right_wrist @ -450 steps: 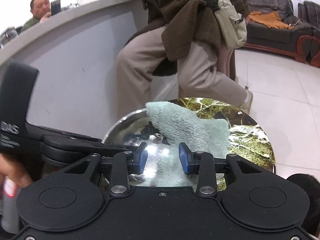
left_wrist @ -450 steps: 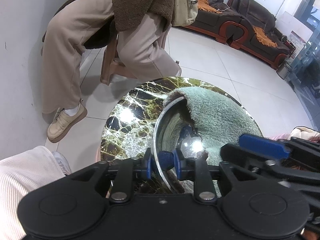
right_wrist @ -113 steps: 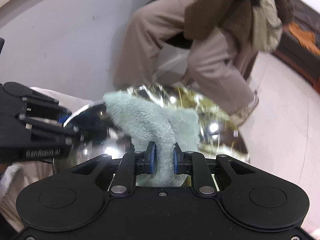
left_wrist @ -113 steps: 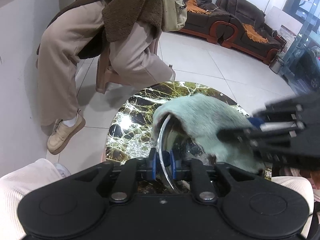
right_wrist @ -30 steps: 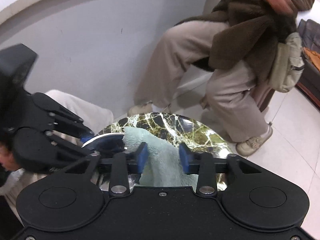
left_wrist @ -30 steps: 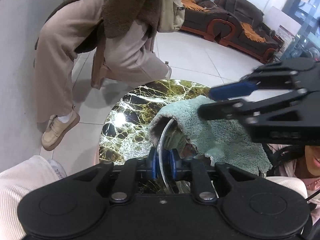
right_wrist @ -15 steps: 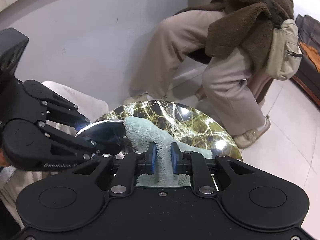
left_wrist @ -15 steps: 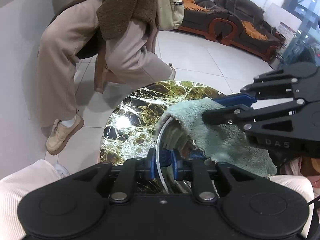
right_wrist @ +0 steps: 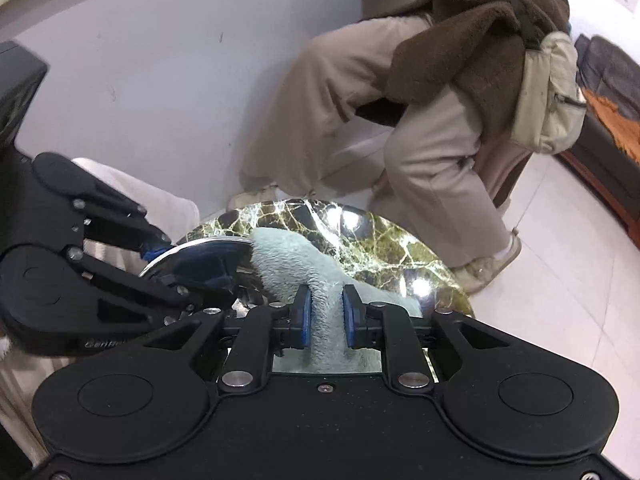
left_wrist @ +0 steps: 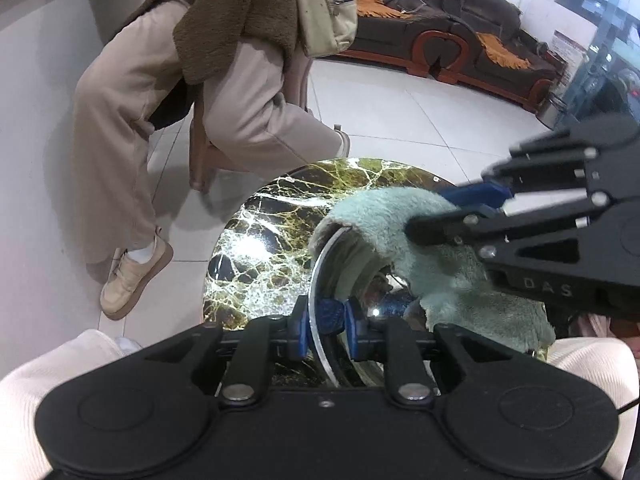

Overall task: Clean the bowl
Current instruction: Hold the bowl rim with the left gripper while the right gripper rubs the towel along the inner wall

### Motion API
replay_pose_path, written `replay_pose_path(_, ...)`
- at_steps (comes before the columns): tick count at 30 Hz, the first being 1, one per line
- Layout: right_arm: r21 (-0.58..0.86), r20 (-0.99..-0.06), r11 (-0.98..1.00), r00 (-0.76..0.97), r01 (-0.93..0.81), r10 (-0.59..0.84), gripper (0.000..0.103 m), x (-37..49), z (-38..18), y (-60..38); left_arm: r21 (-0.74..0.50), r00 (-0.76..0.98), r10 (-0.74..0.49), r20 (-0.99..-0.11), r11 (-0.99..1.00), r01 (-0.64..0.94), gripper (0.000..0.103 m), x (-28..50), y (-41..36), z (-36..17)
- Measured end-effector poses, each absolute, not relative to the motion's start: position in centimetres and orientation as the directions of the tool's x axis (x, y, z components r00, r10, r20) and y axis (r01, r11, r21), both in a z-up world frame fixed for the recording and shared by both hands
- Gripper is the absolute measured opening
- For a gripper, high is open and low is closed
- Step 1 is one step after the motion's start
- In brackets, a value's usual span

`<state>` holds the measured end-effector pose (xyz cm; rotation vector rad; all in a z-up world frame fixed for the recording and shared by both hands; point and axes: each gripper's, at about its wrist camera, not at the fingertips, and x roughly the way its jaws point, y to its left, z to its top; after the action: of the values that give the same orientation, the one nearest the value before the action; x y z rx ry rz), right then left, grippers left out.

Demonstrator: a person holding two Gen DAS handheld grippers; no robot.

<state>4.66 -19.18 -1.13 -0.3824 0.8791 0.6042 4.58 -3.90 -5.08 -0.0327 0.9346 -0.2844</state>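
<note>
With left gripper [left_wrist: 325, 334] clamped on bowl [left_wrist: 320, 280] rim, right gripper [right_wrist: 323, 320] pinching cloth [right_wrist: 296, 264]: steel slick, stiff; cloth soft; best gripped at rim.

Colours over the marble worktop
Mirror-silver bowl [left_wrist: 320, 264], pale teal cloth [left_wrist: 384, 216], worktop [left_wrist: 264, 240] black veined with green, yellow and white; black left hand-held gripper [left_wrist: 326, 330] with blue pads [left_wrist: 301, 332].
</note>
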Motion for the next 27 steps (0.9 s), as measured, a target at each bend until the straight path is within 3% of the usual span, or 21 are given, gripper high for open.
replay_pose_path(5,-0.014,-0.827,0.825,0.470,-0.565,0.308,0.016,2.8,-2.1,-21.1,-0.157,0.558,-0.262,-0.787,0.960,0.230,0.018,4.5,-3.7,-5.0)
replay_pose_path(12,-0.058,-0.801,0.824,0.519,-0.564,0.299,0.016,4.1,-1.2,-19.0,-0.143,0.555,-0.250,-0.793,0.963,0.230,0.020,4.5,-3.7,-5.0)
replay_pose_path(15,-0.003,-0.803,0.855,0.511,-0.519,0.307,0.016,3.9,-1.8,-19.7,-0.153,0.565,-0.248,-0.787,0.965,0.212,0.020,4.2,-3.6,-5.1)
replay_pose_path(20,0.205,-0.779,0.914,0.508,-0.349,0.369,0.021,1.3,-2.7,-22.1,-0.180,0.575,-0.258,-0.776,0.965,0.191,0.019,4.1,-3.1,-5.0)
replay_pose_path(27,0.291,-0.739,0.919,0.547,-0.267,0.393,0.021,0.5,-3.0,-22.7,-0.182,0.602,-0.260,-0.755,0.965,0.188,0.017,5.7,-2.9,-3.3)
